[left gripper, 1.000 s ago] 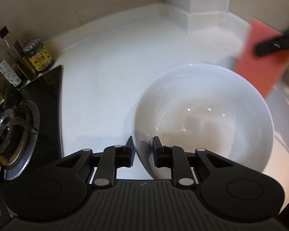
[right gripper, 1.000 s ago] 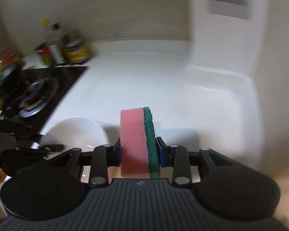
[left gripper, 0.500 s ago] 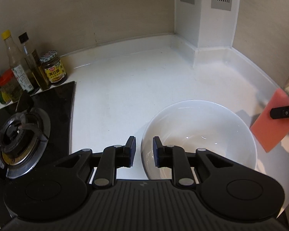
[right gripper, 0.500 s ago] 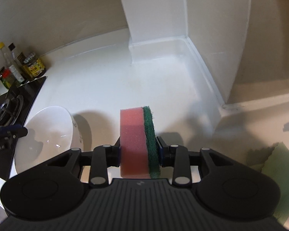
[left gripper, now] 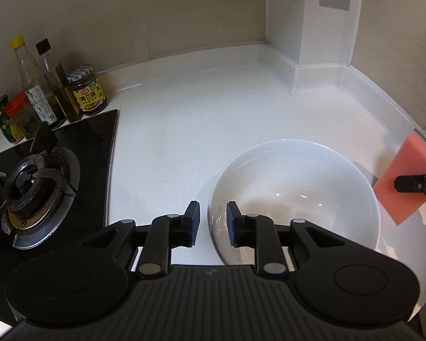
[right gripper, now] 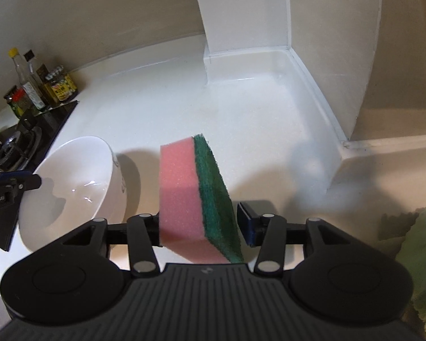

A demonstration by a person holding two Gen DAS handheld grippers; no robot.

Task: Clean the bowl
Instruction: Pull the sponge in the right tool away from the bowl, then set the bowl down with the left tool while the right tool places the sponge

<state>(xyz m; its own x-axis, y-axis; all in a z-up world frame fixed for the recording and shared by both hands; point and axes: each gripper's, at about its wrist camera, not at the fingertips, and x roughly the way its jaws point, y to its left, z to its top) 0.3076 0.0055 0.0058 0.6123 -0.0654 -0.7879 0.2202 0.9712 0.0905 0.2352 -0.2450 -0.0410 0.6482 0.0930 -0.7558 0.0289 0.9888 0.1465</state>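
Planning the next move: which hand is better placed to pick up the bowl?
Left. The left gripper straddles the near rim of the bowl, jaws opening, nothing pinched. The right gripper has the sponge loose between its opening jaws, with the bowl off to its side.

— What do the tools look like?

— Each is a matte black hand-held gripper: the left hand-held gripper (left gripper: 210,220) fills the lower part of its frame with a ribbed grey-black housing, two round domed covers at the lower corners and silver pivot screws on angular link arms.

— And the fingers?

— Short black fingers with blue pads. The right hand-held gripper (right gripper: 201,224) looks the same, with a small pale logo on its ribbed top.
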